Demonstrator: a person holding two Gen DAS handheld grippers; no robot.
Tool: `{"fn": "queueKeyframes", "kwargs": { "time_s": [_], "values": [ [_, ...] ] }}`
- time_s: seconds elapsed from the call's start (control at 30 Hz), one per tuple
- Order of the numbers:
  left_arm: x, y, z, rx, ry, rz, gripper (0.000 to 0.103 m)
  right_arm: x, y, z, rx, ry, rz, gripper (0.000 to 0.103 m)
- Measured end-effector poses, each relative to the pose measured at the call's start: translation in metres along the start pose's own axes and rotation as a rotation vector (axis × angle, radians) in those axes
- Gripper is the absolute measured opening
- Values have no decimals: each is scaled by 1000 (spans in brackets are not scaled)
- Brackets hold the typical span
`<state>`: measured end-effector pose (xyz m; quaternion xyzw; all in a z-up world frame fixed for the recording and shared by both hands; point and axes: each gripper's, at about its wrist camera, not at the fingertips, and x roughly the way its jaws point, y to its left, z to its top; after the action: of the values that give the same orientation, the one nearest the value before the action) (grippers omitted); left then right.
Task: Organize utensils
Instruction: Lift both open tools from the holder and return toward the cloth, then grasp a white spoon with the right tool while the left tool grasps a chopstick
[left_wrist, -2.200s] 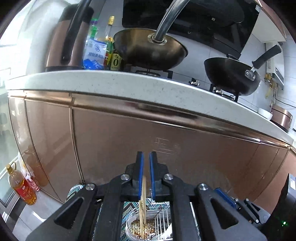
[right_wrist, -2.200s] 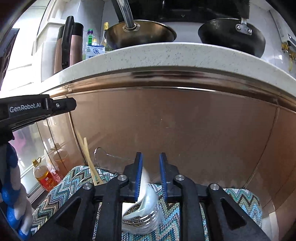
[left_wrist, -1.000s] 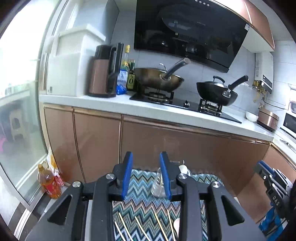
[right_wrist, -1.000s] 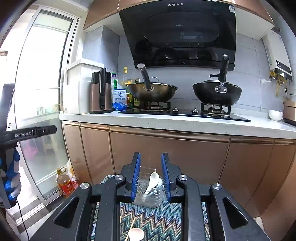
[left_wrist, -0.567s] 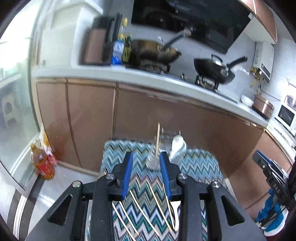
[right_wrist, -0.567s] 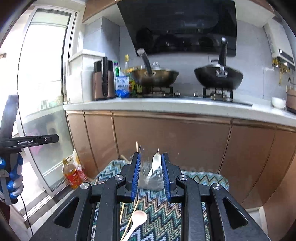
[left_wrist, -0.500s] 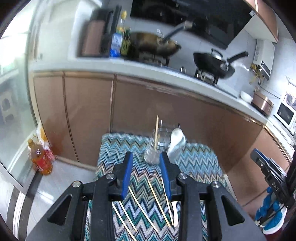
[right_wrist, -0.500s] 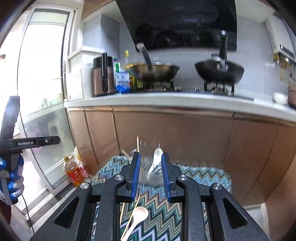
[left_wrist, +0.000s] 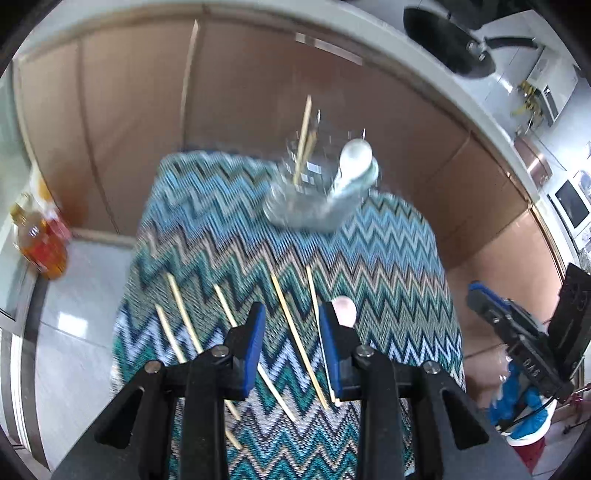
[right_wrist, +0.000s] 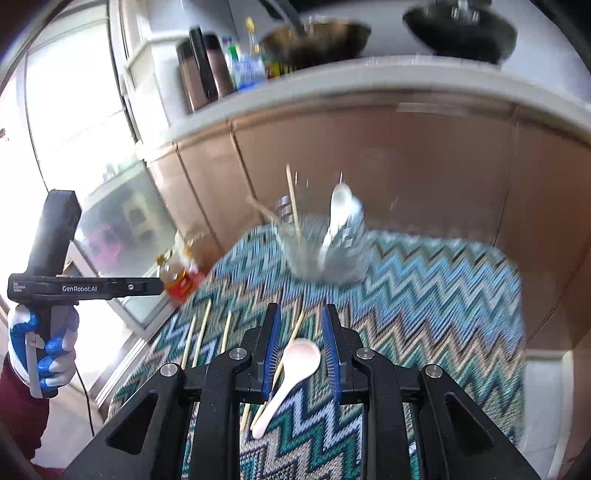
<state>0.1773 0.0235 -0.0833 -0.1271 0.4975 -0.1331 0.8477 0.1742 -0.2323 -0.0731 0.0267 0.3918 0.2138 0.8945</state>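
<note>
Your zigzag-cloth worktop (left_wrist: 388, 258) has open room mid-cloth; the glass holder (right_wrist: 325, 254) stands near its far edge and could tip if you knock it. Loose chopsticks (left_wrist: 288, 325) and the spoon (right_wrist: 295, 363) crowd the near edge. Both the left claw (left_wrist: 291, 347) and the right claw (right_wrist: 297, 354) are apart, empty; you may pinch two.

A zigzag cloth (left_wrist: 229, 221) in blues, teals and tan fills the middle of both views. Behind it run copper-brown cabinet doors (right_wrist: 424, 166) under a pale countertop (right_wrist: 369, 72). At the upper right of the right wrist view a black wok (right_wrist: 458, 35) sits on the stove, a brassy pan (right_wrist: 317, 37) left of it, then blurred bottles (right_wrist: 245, 66) and a brown jug (right_wrist: 201, 72). An amber bottle (left_wrist: 38, 240) stands on the floor at the left edge.
</note>
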Motion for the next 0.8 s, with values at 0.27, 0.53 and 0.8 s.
{"fn": "queueKeyframes", "kwargs": {
  "time_s": [0.27,0.53,0.8],
  "values": [
    [69,2,4,-38,177,-4,28,62,-7,-16,14,184,88,23],
    [120,7,14,-85,279,11,28,102,-13,-25,-1,296,92,23],
    [154,10,26,-102,342,44,28,130,-22,-25,-12,348,86,23]
  ]
}}
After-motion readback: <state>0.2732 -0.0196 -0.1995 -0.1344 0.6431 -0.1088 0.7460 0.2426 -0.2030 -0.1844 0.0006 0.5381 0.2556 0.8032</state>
